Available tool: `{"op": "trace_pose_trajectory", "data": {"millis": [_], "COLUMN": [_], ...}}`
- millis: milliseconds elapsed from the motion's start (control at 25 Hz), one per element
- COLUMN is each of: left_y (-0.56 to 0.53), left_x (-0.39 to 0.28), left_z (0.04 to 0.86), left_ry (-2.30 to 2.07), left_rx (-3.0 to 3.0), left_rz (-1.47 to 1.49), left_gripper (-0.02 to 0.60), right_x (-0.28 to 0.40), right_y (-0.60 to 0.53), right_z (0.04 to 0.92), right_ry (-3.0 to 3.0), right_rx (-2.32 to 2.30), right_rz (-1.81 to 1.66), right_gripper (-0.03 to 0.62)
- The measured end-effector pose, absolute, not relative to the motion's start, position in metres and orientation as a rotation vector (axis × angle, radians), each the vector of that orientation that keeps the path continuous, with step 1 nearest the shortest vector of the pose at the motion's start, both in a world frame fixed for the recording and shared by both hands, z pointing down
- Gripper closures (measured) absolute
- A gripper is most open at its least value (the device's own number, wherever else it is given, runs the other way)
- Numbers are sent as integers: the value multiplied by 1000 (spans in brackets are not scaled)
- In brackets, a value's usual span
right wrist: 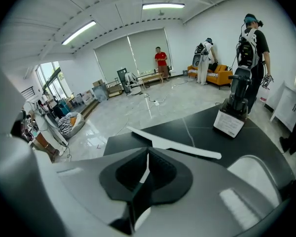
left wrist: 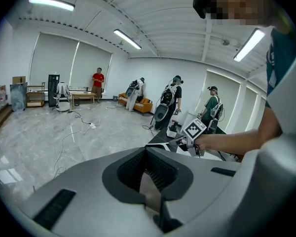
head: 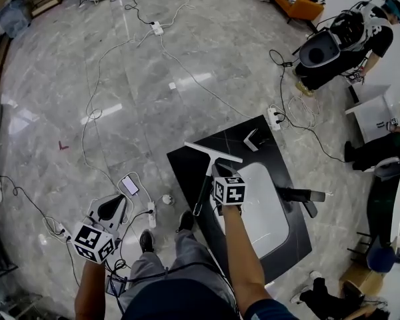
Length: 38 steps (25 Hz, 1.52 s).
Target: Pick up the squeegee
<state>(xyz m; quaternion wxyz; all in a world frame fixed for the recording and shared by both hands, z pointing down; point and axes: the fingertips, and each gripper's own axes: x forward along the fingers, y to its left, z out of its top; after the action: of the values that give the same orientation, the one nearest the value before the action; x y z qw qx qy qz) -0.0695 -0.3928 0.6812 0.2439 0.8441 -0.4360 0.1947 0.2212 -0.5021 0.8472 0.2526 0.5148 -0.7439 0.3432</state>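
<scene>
Holding my left gripper (head: 111,209) at seven o'clock, I see its jaws together, empty. My right gripper (head: 217,173) is clamped on the squeegee (head: 210,151), its blade over the table's (head: 280,159) eleven o'clock corner.

The squeegee (head: 213,153) is made of a long white blade and a dark handle. It is held at its thin neck by the right gripper (head: 215,172), over the black table (head: 187,172).
</scene>
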Motion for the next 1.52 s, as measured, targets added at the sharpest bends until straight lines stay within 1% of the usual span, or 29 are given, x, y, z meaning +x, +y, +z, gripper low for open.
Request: {"op": "trace_pose_trajectory", "data": {"millis": [80,160,320,440,480,520,920,1080,1240,1520], "left_y": [-392,-391,-390,-388,-388,-387,-381,-378,-376,-372], "left_x": [-68,-68,-69,-71,-71,-72,-84,-93,-100,-112], "left_z": [686,689,696,701,703,704,705,699,687,661], "left_ry": [-1191,-1191,-1193,-1195,-1195,-1196,-1218,-1229,-1241,-1260], "left_rx": [2299,2293,2281,2270,2266,2264,2249,2247,2258,2289], "left_rz": [535,537,543,546,547,548,551,551,546,532], "left_gripper": [575,575,575,575,575,575,575,575,575,575], "right_x": [221,221,221,219,217,214,203,203,219,242], "right_y": [-501,-499,-503,-505,-505,-505,-506,-507,-503,-490], "right_z": [860,871,877,877,877,877,899,900,892,852], "right_ry": [-2002,-1984,-1976,-1994,-2002,-2009,-1927,-1886,-1799,-1823], "right_rx": [1396,1402,1434,1432,1426,1420,1442,1510,1610,1724], "right_rz": [954,967,953,962,978,992,1040,1101,1157,1167], "right_gripper": [520,514,465,451,421,418,418,445,492,497]}}
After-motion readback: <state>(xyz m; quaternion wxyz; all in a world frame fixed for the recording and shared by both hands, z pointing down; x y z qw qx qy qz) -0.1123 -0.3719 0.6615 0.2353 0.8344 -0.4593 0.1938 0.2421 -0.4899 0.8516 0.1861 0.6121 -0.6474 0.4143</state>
